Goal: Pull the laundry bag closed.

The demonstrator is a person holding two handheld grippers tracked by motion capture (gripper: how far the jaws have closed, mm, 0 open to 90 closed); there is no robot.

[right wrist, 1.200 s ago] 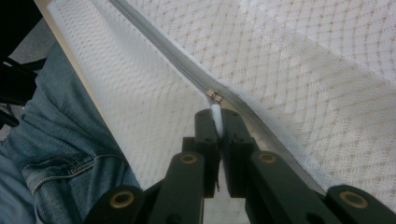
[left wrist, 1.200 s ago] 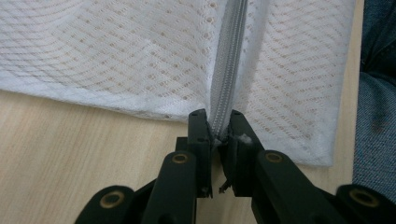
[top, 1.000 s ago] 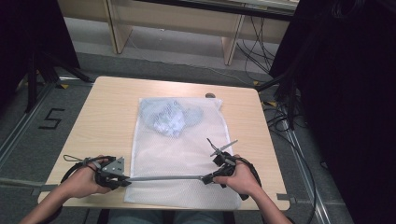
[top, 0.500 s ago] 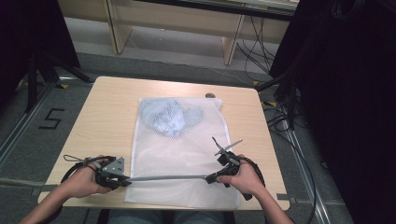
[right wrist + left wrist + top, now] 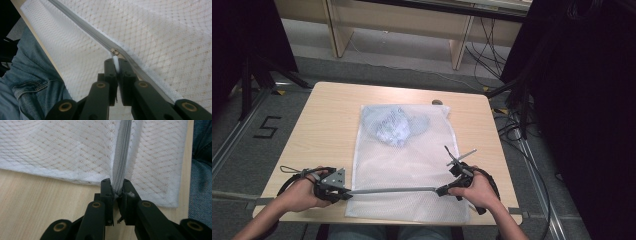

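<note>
A white mesh laundry bag (image 5: 412, 160) lies flat on the wooden table (image 5: 332, 115), with a blue-grey garment (image 5: 394, 127) inside at its far end. A grey zipper (image 5: 392, 190) runs across the bag near the front edge. My left gripper (image 5: 347, 191) is shut on the zipper's end (image 5: 115, 187) at the bag's left edge (image 5: 62, 150). My right gripper (image 5: 439, 190) is shut on the white zipper pull (image 5: 115, 62), just below the metal slider (image 5: 115, 52). The zipper tape (image 5: 82, 27) stretches taut between the two grippers.
A small grey object (image 5: 437, 102) sits on the table at the bag's far right corner. The person's jeans (image 5: 32, 82) show past the table's front edge. Wooden furniture legs (image 5: 459, 45) and cables (image 5: 512, 125) stand beyond and to the right.
My right hand has crept slightly to the right. The left hand and the bag stay as they were.
</note>
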